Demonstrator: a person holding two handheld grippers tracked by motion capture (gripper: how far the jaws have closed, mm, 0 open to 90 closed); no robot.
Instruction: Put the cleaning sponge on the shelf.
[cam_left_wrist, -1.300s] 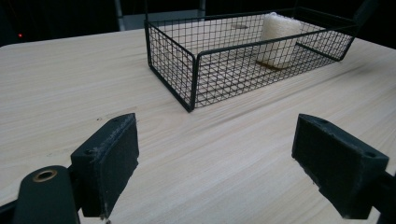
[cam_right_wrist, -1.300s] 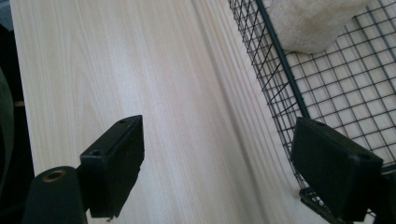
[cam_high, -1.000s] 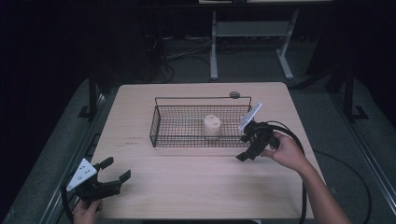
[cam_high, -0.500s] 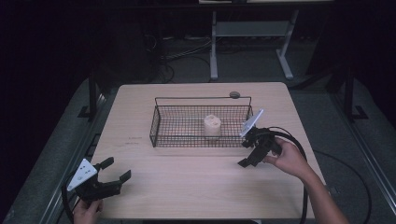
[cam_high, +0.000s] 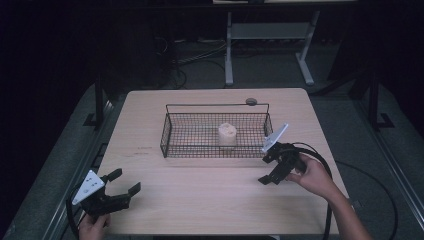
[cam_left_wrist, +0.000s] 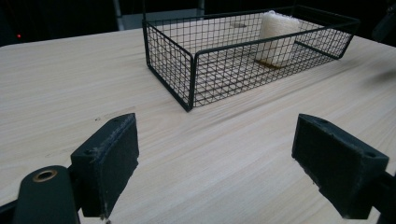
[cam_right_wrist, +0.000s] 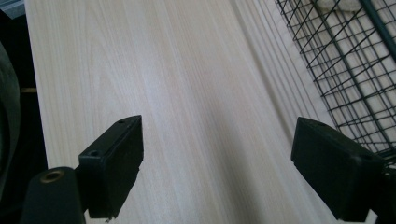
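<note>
- Resting inside wire basket (cam_high: 215, 131): pale foam roll (cam_high: 227, 135), seemingly already delivered.
- Hovering just right of basket: right tongs (cam_high: 272, 168), gaping, empty.
- Idling well left of basket: left tongs (cam_high: 120, 182), gaping, empty.

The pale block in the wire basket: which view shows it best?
The left gripper view: the pale block stands close and upright inside the wire basket. The high view shows it small from above; the right gripper view catches a corner.
</note>
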